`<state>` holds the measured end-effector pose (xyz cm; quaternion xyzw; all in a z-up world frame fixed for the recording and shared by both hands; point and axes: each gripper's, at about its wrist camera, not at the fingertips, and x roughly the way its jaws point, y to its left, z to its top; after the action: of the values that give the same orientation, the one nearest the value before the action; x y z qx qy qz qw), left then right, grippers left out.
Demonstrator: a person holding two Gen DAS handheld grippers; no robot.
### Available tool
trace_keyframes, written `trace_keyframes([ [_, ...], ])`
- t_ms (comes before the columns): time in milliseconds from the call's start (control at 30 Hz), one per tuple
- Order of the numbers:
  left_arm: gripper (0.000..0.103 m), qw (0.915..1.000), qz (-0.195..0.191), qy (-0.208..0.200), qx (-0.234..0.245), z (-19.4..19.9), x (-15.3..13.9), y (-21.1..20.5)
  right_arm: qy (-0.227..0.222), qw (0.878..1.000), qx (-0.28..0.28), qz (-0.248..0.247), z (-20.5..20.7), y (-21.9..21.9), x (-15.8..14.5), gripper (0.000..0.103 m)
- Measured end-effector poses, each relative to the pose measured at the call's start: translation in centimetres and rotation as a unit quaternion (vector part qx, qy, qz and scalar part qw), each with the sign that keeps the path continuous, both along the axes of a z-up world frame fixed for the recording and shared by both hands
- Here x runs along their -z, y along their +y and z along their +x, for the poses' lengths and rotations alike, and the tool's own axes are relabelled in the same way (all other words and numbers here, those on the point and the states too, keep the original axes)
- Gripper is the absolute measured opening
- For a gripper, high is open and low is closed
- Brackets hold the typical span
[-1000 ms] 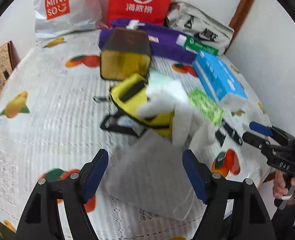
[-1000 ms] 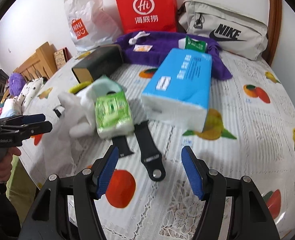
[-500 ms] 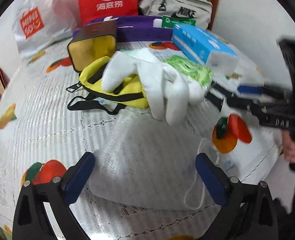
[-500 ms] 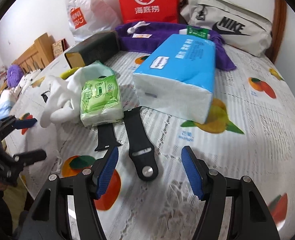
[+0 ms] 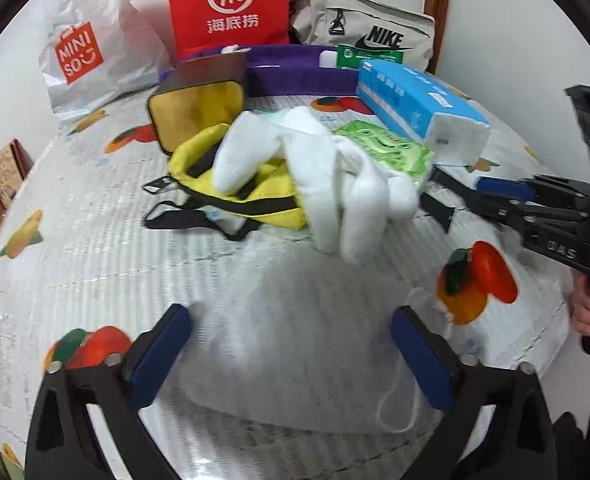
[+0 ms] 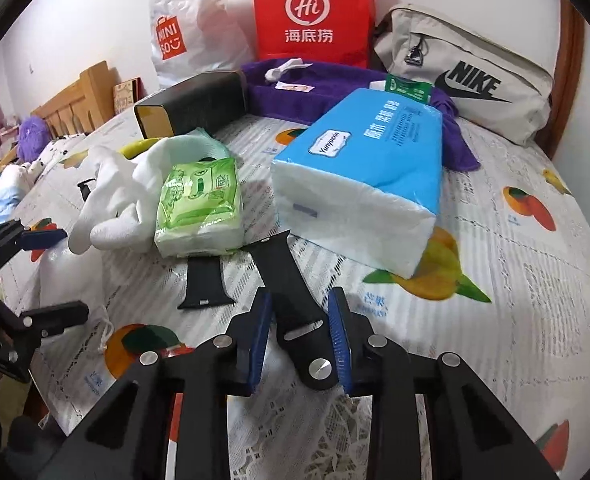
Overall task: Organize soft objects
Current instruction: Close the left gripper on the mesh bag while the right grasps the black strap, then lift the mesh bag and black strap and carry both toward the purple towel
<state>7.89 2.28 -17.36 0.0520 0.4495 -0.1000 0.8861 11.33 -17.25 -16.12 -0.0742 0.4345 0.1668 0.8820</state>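
Here your right gripper [image 6: 299, 336] has its blue fingers [image 6: 261, 334] narrowed around the longer black watch strap [image 6: 291, 300], one pad on each side near its metal stud, though you cannot tell from this view whether the pads actually press it. The shorter strap piece [image 6: 206, 282] lies just beside it to the left, partly under the green tissue pack [image 6: 199, 204]. Your left gripper [image 5: 291, 358] is spread wide, its fingers [image 5: 161, 354] straddling the white drawstring pouch [image 5: 295, 344] that lies flat on the fruit-print desk cover [image 5: 95, 256] without gripping it. Beyond the pouch, the white plush toy [image 5: 327, 184] sprawls over the yellow bag [image 5: 235, 196] and touches the green pack. The blue tissue pack [image 6: 371, 172] sits right of the green one, its end near the long strap. Behind these stand the dark box [image 6: 195, 104], the purple cloth [image 6: 335, 84], the red Haidilao bag [image 6: 311, 8], the Miniso bag [image 6: 187, 28] and the Nike pouch [image 6: 467, 72].
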Motion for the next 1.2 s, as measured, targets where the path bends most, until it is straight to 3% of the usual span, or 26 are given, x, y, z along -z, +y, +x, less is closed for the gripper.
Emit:
trace_keyframes([
  [133,0.079,0.9999,-0.009,-0.009,-0.009,-0.3,-0.4,1.3,0.006,1.0,0.002,-0.002,-1.0,-0.5,0.0,0.026],
  [300,0.078,0.9999,-0.008,-0.008,0.009,-0.1,-0.5,1.3,0.016,1.0,-0.009,0.008,-0.4,-0.5,-0.1,0.034],
  [400,0.088,0.9993,-0.024,0.0,0.028,-0.1,-0.5,1.2,0.012,1.0,-0.011,0.01,0.1,-0.1,0.0,0.043],
  [467,0.098,0.9982,-0.038,0.006,0.045,-0.3,-0.5,0.8,0.0,1.0,-0.015,-0.004,0.2,0.4,0.1,0.044],
  [533,0.103,0.9978,-0.029,0.007,0.059,-0.7,-0.2,0.1,-0.005,1.0,-0.015,-0.003,0.2,0.4,0.1,0.044],
  [600,0.103,0.998,-0.003,0.0,0.064,-0.9,0.0,-0.6,-0.005,1.0,-0.007,0.005,0.3,0.1,0.1,0.038],
  [767,0.103,0.9975,-0.005,0.003,0.07,-0.9,0.0,-0.9,0.0,1.0,0.01,0.023,0.6,-0.9,0.2,0.026],
  [933,0.103,0.9955,0.008,-0.002,0.094,-1.4,0.1,-1.9,-0.006,1.0,0.007,0.015,0.5,-0.6,0.3,0.026],
  [1200,0.103,0.9959,0.008,-0.003,0.09,-1.3,0.0,-2.2,-0.001,1.0,0.01,0.018,0.6,-0.7,0.2,0.026],
])
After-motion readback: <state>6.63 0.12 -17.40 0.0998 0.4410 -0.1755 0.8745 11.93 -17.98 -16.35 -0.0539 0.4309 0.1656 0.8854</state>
